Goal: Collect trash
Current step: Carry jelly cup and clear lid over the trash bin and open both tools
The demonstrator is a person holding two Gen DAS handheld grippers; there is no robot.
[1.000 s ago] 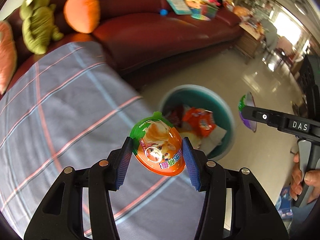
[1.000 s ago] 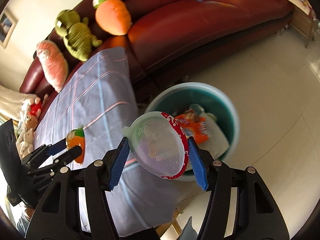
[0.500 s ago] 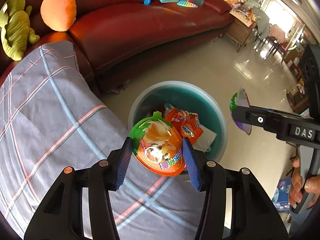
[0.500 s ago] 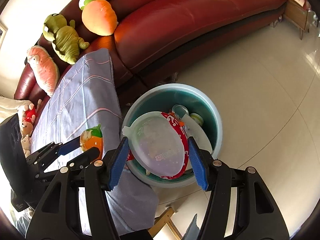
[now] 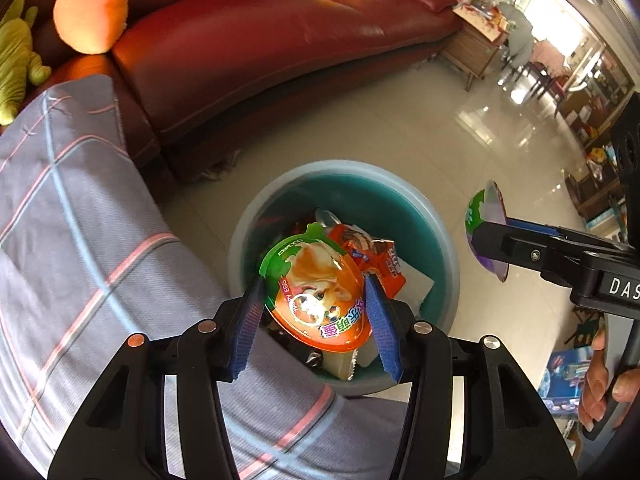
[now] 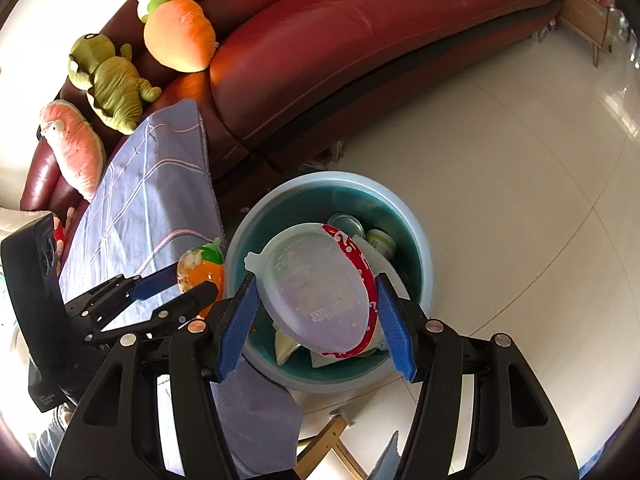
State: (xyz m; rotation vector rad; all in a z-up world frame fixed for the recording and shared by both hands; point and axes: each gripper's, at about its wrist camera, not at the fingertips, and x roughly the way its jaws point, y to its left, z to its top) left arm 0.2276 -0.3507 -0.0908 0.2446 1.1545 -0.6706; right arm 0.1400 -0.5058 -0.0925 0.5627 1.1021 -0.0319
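Both grippers have moved over the teal bin (image 5: pixel 436 216), left gripper (image 5: pixel 316 308) jaws clamped on the orange egg-shaped package (image 5: pixel 320 292), right gripper (image 6: pixel 316 304) jaws clamped on the lidded bowl (image 6: pixel 316 288).

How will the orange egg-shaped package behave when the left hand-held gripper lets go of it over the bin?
The orange egg-shaped package looks like thin hollow plastic, so probably light. Its domed, glossy shell may slip or roll among the wrappers in the teal bin.
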